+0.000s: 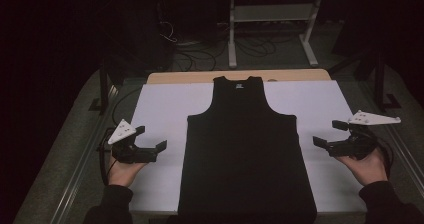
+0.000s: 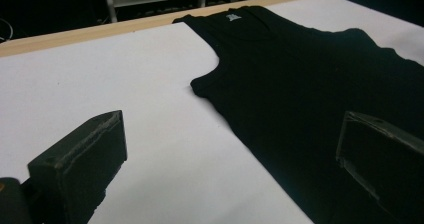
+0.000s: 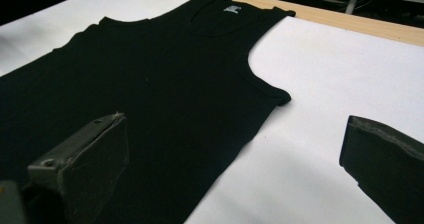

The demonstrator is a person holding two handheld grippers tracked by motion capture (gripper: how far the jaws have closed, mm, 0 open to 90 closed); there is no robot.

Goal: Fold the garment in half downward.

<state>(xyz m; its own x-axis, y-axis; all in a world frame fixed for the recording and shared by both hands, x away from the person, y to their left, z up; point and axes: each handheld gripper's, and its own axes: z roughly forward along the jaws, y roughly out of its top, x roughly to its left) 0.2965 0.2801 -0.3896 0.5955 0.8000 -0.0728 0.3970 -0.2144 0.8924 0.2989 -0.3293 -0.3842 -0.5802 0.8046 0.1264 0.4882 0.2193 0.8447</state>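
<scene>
Black tank top [image 1: 245, 149] flat, neckline far.

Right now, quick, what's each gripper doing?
Left gripper: open, empty, left of the black tank top.
Right gripper: open, empty, right of it.

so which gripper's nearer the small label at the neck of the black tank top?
Left, slightly, though it's close. The left gripper sits off the black tank top left edge; the right gripper sits farther off its right edge. Label is far from both.

Matt black cloth tank top [image 1: 245, 149] lies on smooth white sheet [image 1: 160, 109].
</scene>
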